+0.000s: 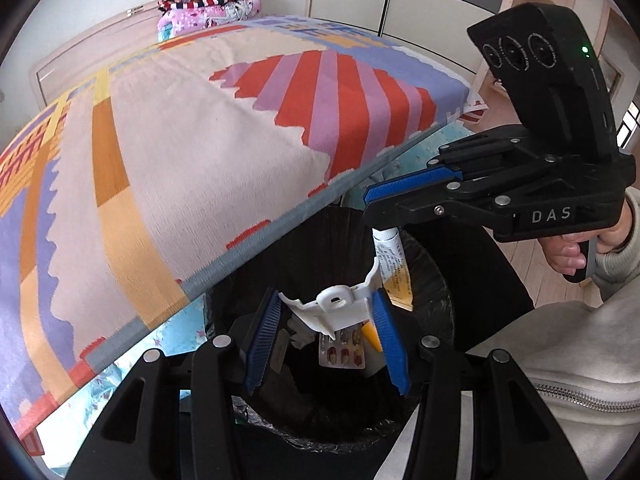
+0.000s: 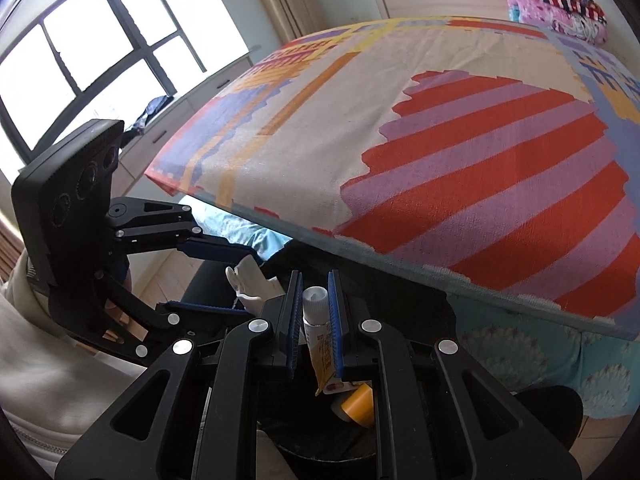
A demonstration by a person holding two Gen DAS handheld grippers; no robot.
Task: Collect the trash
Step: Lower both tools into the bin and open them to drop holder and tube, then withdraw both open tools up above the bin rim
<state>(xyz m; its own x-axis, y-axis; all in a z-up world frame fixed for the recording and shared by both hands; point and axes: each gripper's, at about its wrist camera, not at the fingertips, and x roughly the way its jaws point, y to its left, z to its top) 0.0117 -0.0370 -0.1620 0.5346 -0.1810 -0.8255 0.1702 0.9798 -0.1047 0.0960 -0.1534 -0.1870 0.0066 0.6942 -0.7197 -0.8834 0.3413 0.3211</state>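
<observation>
The bed (image 1: 200, 152) edge overhangs the black-lined trash bin (image 1: 436, 280), so my worry is a piece clipping it and landing on the floor. My left gripper (image 1: 326, 322) holds the white plastic piece (image 1: 340, 308) half-wide over the bin mouth. My right gripper (image 2: 314, 320) is clamped narrow on the ointment tube (image 2: 318, 336), which could snag on release.
</observation>
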